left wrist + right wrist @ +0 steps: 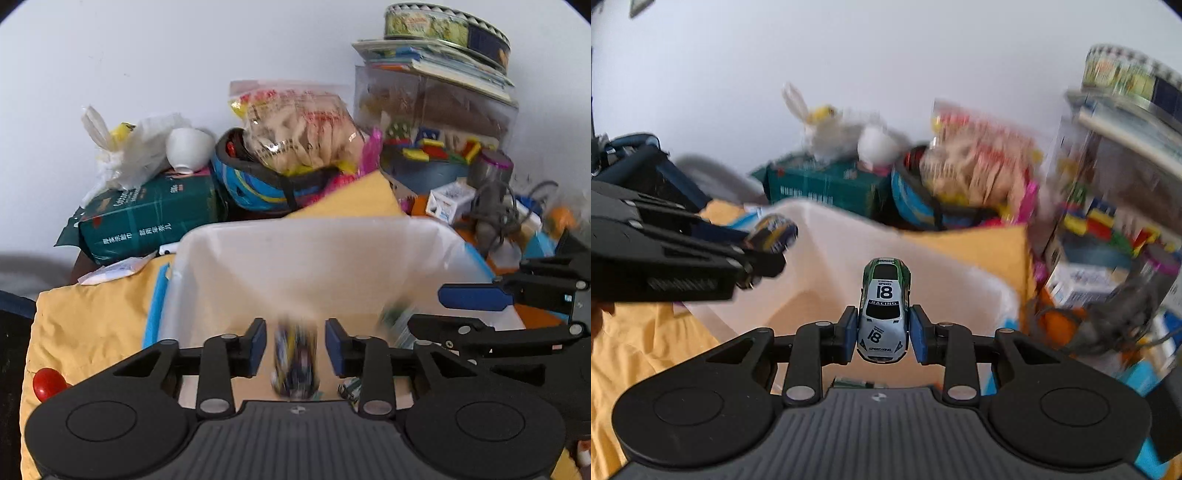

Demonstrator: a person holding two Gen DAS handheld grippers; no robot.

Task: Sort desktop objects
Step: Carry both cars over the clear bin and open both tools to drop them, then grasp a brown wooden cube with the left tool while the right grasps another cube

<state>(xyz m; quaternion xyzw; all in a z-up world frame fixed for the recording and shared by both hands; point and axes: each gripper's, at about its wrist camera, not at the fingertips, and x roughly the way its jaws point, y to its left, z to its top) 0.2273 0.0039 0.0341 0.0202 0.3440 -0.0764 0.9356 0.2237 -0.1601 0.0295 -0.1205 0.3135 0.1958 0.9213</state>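
My left gripper [296, 347] stands open over a white translucent bin [295, 229]. A dark blue and yellow toy car [295, 363] is between its blue pads, blurred, with a narrow gap on each side. From the right wrist view that car [772, 234] shows at the tips of the left gripper [764, 254]. My right gripper [883, 330] is shut on a white and green toy racing car [884, 314] marked 18, nose pointing away, above the same bin [831, 258]. The right gripper [436, 310] reaches in from the right in the left wrist view.
A yellow cloth [92, 325] covers the desk, with a red ball [48, 382] at left. Behind the bin stand a green tissue pack [147, 218], a white bowl [188, 147], a blue helmet [251, 181] and a snack bag [303, 125]. A clear box of blocks [432, 129] stands at back right.
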